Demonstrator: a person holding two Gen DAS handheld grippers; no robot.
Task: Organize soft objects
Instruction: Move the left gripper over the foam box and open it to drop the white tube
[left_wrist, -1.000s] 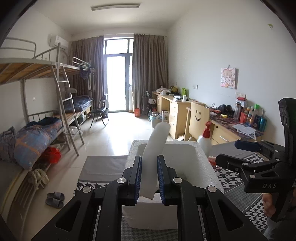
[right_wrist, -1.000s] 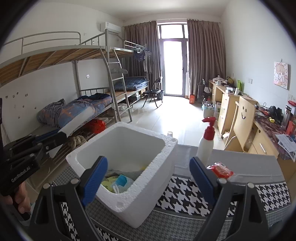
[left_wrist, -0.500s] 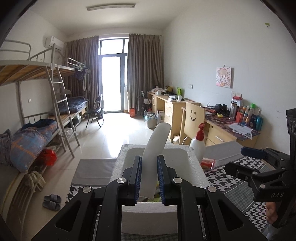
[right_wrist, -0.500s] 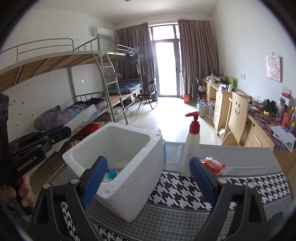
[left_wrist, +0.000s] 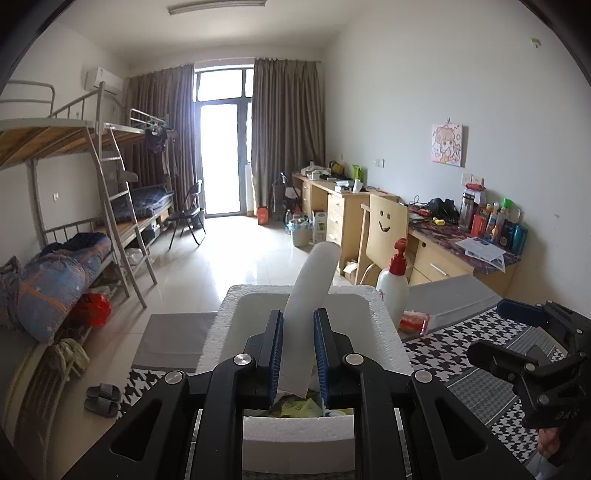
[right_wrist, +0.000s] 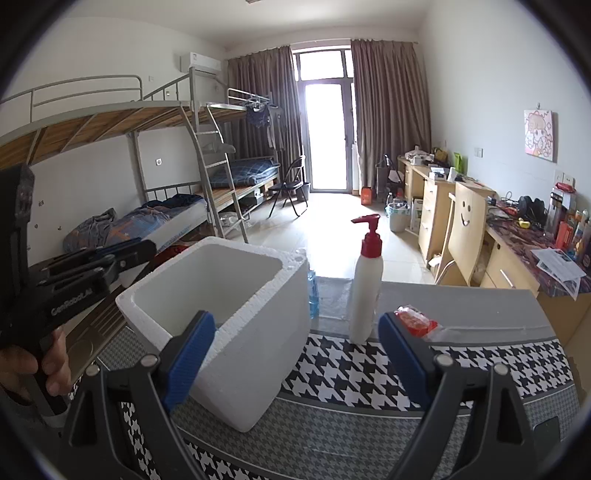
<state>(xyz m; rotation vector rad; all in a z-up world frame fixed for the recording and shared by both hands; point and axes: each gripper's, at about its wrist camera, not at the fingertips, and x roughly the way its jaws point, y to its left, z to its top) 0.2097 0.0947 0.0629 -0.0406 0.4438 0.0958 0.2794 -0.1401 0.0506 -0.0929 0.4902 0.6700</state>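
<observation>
My left gripper is shut on a white foam tube that sticks up and leans right over the open white foam box. Yellow-green soft items lie in the box bottom, below the tube's lower end. In the right wrist view the same box stands on the houndstooth cloth, and my right gripper is open near its right front corner with nothing between the pads. The left gripper reaches in from the left above the box rim. My right gripper hangs to the right of the box.
A white pump bottle with a red top and a red packet stand on the table right of the box. A blue bottle peeks out behind the box. Bunk beds line the left wall, desks and a chair the right.
The right gripper has shifted right, so the box sits further left in its view and the box contents are hidden. The left gripper still holds the foam tube over the box.
</observation>
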